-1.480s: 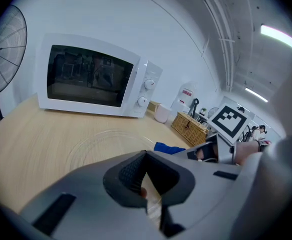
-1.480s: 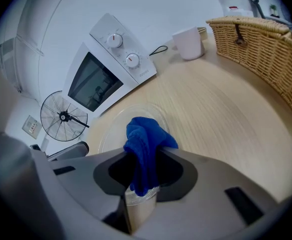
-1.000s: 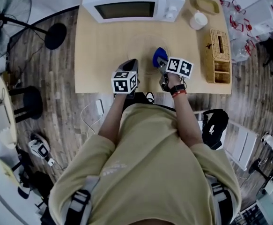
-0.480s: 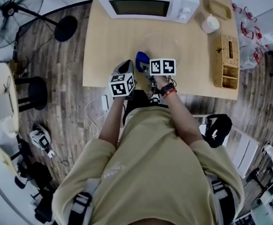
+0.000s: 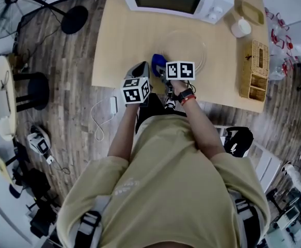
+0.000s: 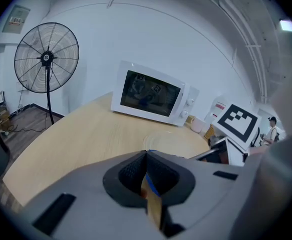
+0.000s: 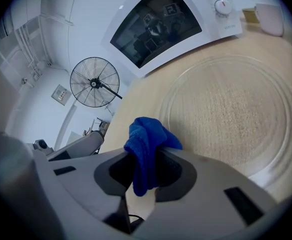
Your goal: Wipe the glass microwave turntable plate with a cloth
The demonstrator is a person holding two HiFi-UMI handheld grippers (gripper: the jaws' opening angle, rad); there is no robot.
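— Where does the glass turntable plate [image 5: 190,44] lie?

— Flat on the table [image 5: 122,40], just in front of the microwave [image 5: 176,0], below its knob end. In the right gripper view the plate [image 7: 231,109] is bare glass, with nothing resting on it.

— And the cloth [image 5: 157,63]?

— It is blue and bunched up, pinched in the right gripper [image 5: 161,68]. That gripper's own view shows both jaws closed on the cloth [image 7: 144,149], a fold sticking up above them and a tail hanging down between them. It sits on the side of the plate away from the microwave, toward the microwave's door end, at the plate's rim. Whether the fabric touches the glass cannot be told.

— What about the left gripper [image 5: 143,67]?

— Its jaws are pressed together with nothing between them, as its own view [image 6: 147,171] shows. It is held farther from the microwave than the plate, past the microwave's door end, right beside the right gripper.

— Anything else around?

— A fan [image 6: 45,59] stands on the floor off the microwave's door side, and a wicker box [image 5: 254,70] sits on the table off its knob side.
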